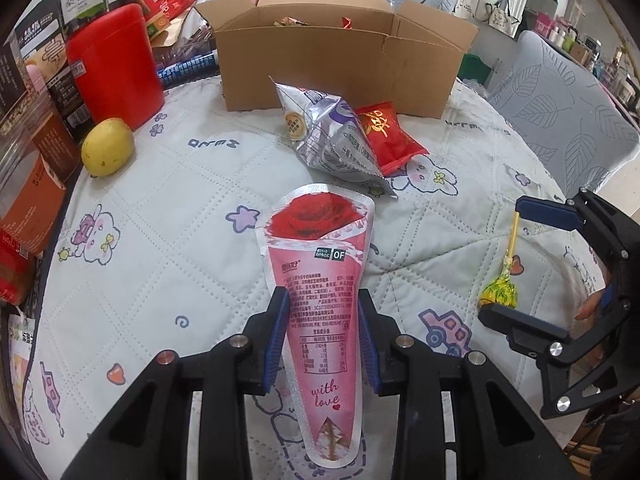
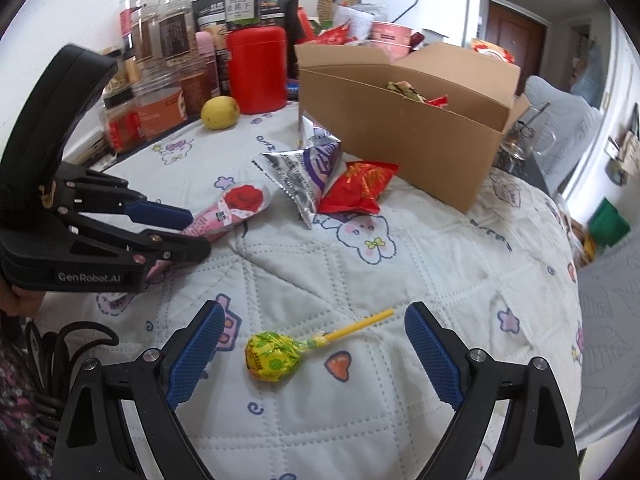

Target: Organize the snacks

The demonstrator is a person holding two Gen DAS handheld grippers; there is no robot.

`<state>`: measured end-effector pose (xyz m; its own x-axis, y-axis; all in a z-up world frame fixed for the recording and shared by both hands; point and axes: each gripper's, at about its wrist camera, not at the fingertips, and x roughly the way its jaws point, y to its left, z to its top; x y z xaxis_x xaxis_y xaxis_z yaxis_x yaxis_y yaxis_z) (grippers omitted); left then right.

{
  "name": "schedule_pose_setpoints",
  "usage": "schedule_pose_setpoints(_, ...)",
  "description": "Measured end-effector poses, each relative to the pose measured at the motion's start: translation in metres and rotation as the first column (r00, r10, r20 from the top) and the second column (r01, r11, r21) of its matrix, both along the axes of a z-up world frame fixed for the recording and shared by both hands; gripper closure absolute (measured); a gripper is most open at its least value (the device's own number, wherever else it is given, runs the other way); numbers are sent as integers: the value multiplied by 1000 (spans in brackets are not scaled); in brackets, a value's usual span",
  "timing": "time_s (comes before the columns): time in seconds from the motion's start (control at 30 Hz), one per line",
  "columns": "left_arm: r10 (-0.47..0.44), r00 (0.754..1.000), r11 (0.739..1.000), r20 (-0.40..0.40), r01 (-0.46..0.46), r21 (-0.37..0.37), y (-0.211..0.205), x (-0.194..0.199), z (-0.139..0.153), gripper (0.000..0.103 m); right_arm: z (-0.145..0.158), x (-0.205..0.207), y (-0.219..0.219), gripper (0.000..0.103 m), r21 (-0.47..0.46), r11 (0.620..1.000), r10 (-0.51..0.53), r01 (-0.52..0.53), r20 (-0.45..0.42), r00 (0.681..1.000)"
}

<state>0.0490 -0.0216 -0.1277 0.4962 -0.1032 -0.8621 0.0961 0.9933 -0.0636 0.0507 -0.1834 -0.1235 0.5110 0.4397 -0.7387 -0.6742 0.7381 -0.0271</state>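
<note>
Bare quilted tablecloth (image 2: 420, 264) lies between my claws and the cardboard box (image 2: 404, 128); my left claw (image 1: 323, 320) pinches the rose-print pouch (image 1: 320, 280), my right claw (image 2: 312, 344) gapes wide around the lollipop (image 2: 276, 356)

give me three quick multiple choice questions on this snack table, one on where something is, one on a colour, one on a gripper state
1. Where does the lollipop lie?
A. inside the cardboard box
B. on the quilted cloth between the fingers of the right hand-held gripper
C. on top of the red canister

2. What colour is the lollipop's stick?
A. yellow
B. white
C. blue

3. What is the left hand-held gripper doing?
A. hanging open over the lemon
B. closed on the pink rose packet
C. closed on the silver bag

Answers:
1 B: it rests on the cloth, with the right hand-held gripper open around it.
2 A: the stick shows yellow in both views.
3 B: its blue pads press both sides of the pink rose packet.
</note>
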Motion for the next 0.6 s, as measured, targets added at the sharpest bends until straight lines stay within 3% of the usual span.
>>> schedule_pose_setpoints(0.37,9,1000,1000,-1,-9,-9,0,1,0,70,-9,5,4,11,-44,998,42,-42,8,999)
schedule_pose_setpoints(0.43,9,1000,1000,0,-9,-9,0,1,0,70,-8,4,3,15,-41,999,35,-34,20,999)
schedule_pose_setpoints(0.5,8,1000,1000,0,-8,-9,0,0,0,70,-9,5,2,27,-46,999,30,-29,19,999)
schedule_pose_setpoints(0.6,8,1000,1000,1,-8,-11,0,0,0,70,-10,7,1,27,-39,999,25,-25,2,1000)
